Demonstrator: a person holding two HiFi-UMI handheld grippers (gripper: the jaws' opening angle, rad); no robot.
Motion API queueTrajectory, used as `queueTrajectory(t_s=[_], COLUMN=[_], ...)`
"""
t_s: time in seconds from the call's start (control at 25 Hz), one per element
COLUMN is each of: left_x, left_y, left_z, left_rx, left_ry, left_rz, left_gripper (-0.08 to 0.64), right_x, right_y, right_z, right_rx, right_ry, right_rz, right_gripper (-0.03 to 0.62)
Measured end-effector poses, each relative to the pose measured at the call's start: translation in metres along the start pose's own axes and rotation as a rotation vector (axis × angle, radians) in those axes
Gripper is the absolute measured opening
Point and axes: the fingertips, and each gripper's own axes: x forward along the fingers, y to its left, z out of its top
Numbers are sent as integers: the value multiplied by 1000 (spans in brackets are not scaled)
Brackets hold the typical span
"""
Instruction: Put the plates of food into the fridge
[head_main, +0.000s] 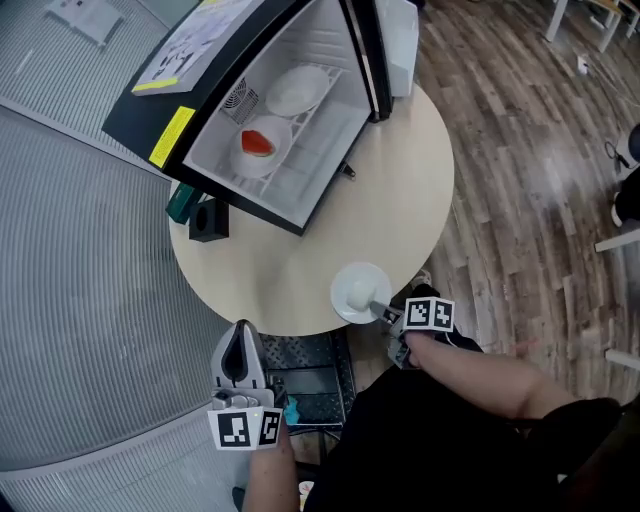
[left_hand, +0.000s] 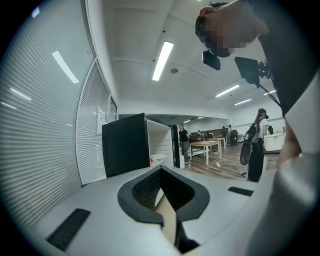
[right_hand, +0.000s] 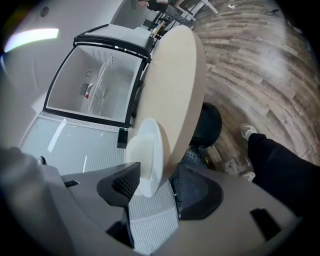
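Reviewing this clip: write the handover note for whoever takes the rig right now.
Left gripper: shut, empty, held low off the near edge of the table.
Right gripper: open, rim of the third plate between its jaws, not clamped.
Done: red-food plate and white plate sit on the shelf in the open fridge.
Left: grip the third plate, now on the table, and shelve it.

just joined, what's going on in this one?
A person is loading plates into the open fridge on the table. Its shelf already holds two plates, one with red food. The right gripper has its jaws open around the rim of a third plate at the table's near edge, not clamped. The left gripper waits off the table, jaws shut, empty.
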Motion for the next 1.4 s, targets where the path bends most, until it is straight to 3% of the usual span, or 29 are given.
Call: queueTrajectory(t_s=[0.32,0.4,0.56,0.76,1.28,1.4], left_x=[-1,1,4,13,21,24], left_y=[12,16,17,28,30,28], left_z=[-6,-10,-16,-22,-22,-18], left_rx=[-11,-24,-38,-57,-74,-74], left_ry=[-21,-14,-13,-25,-48,-54], left_rz=[18,18,1,-3,-27,-36], left_gripper=[2,2,2,2,2,2], right_x=[11,10,3,-11,-16,-16], right_y=[-14,-10,-10,-5,22,26], right_z=[-7,-6,-9,-6,12,25], right_rx=[83,78,86,79,69,17], right_ry=[11,10,21,5,-15,-25], right_rz=[38,54,53,42,125,128], right_gripper=[217,161,142,35,17,17])
